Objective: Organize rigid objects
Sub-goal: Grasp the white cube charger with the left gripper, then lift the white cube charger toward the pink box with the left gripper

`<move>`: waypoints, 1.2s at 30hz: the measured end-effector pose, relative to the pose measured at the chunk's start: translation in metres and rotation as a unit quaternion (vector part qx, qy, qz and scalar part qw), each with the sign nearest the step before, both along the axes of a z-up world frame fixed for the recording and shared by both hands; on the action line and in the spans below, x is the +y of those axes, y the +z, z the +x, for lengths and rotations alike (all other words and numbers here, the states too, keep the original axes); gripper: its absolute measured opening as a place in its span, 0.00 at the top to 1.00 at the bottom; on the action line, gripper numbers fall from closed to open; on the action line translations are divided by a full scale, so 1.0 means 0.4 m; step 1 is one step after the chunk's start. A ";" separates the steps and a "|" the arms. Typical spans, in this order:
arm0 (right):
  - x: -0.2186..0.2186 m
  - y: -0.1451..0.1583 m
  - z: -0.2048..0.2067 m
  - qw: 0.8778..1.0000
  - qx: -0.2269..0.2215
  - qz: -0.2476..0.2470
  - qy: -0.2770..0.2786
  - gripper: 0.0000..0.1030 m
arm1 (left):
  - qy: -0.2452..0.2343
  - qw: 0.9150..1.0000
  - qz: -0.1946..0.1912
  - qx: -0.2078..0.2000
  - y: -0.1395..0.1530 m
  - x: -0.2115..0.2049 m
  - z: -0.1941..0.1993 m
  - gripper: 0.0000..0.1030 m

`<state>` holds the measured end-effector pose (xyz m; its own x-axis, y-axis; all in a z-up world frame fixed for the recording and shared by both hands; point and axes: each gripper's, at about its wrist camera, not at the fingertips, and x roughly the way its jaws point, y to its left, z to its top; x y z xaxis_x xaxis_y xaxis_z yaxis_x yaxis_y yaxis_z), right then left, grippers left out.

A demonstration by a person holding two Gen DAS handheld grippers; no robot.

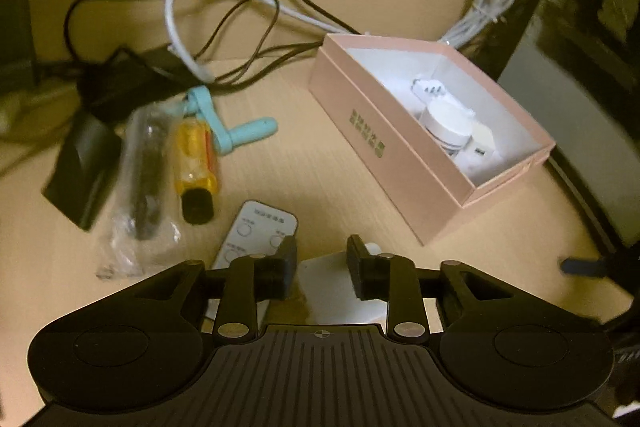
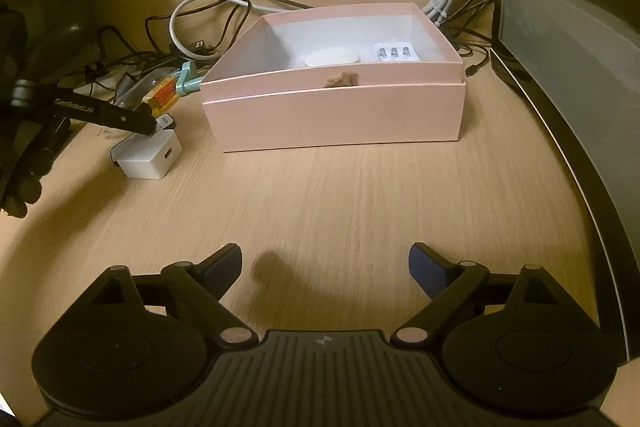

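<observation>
Left wrist view: left gripper (image 1: 322,259) stands narrow around small white cube charger (image 2: 147,158), near-left of open pink cardboard box (image 2: 336,119) on desk (image 2: 360,207). Contact unclear. Charger looks light, rigid, smooth; take its flat sides. Right gripper (image 2: 326,269) wide, empty.

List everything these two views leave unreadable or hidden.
- Left wrist view: remote, lower half behind the left hand-held gripper.
- Left wrist view: box label, blurred.
- Right wrist view: front of box floor, hidden by its near wall.
- Left wrist view: bagged item, blurred.
</observation>
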<state>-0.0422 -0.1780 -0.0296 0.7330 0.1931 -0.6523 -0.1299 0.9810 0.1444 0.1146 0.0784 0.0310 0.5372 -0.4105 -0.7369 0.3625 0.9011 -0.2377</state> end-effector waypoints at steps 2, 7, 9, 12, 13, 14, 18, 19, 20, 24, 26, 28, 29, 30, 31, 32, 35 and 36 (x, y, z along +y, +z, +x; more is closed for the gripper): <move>-0.001 -0.002 -0.004 1.000 -0.002 -0.001 0.003 0.11 | 0.002 1.000 -0.021 0.010 -0.004 0.009 -0.007 0.70; -0.003 -0.003 -0.004 1.000 -0.004 0.005 0.011 0.06 | -0.031 0.999 -0.023 0.012 -0.003 -0.001 -0.060 0.70; 0.001 -0.003 -0.002 1.000 -0.003 0.006 0.013 0.02 | -0.042 0.999 -0.020 0.010 -0.003 -0.008 -0.086 0.70; 0.011 -0.006 -0.001 1.000 -0.005 -0.002 0.016 0.00 | -0.054 0.998 -0.014 0.004 -0.004 -0.018 -0.125 0.70; 0.016 -0.007 -0.002 1.000 -0.006 -0.008 0.016 0.00 | -0.059 0.998 -0.011 0.001 -0.004 -0.023 -0.138 0.70; 0.021 -0.009 -0.004 1.000 -0.008 -0.015 0.017 0.00 | -0.063 0.998 -0.009 -0.001 -0.004 -0.027 -0.148 0.70; 0.032 -0.016 -0.013 0.999 -0.016 -0.037 0.028 0.00 | -0.076 0.997 0.006 -0.013 -0.001 -0.044 -0.191 0.69; 0.035 -0.017 -0.014 0.999 -0.017 -0.041 0.029 0.00 | -0.082 0.996 0.013 -0.018 0.001 -0.050 -0.200 0.69; 0.035 -0.017 -0.014 0.998 -0.017 -0.044 0.031 0.00 | -0.089 0.995 0.022 -0.025 0.002 -0.057 -0.211 0.69; 0.037 -0.015 -0.013 0.999 -0.015 -0.043 0.028 0.00 | -0.113 0.990 0.071 -0.056 0.008 -0.086 -0.252 0.69; 0.039 -0.012 -0.010 0.999 -0.008 -0.042 0.026 0.00 | -0.124 0.986 0.090 -0.068 0.007 -0.099 -0.270 0.69; 0.039 -0.009 -0.004 0.999 0.000 -0.041 0.024 0.00 | -0.130 0.982 0.112 -0.078 0.003 -0.115 -0.286 0.69; 0.041 -0.008 -0.002 0.999 0.004 -0.043 0.025 0.00 | -0.131 0.981 0.121 -0.079 0.000 -0.121 -0.292 0.69; 0.041 -0.008 -0.001 0.999 0.006 -0.045 0.026 0.00 | -0.131 0.980 0.129 -0.079 -0.004 -0.127 -0.294 0.69; 0.042 -0.008 0.000 0.998 0.008 -0.048 0.029 0.00 | -0.132 0.979 0.135 -0.078 -0.009 -0.135 -0.297 0.69; 0.042 -0.009 -0.002 0.998 0.007 -0.050 0.031 0.00 | -0.134 0.978 0.138 -0.077 -0.013 -0.141 -0.299 0.69; 0.044 -0.011 -0.005 0.998 0.006 -0.057 0.040 0.00 | -0.144 0.977 0.139 -0.067 -0.024 -0.161 -0.309 0.69; 0.044 -0.010 -0.006 0.997 0.006 -0.057 0.042 0.00 | -0.145 0.977 0.139 -0.070 -0.026 -0.165 -0.313 0.69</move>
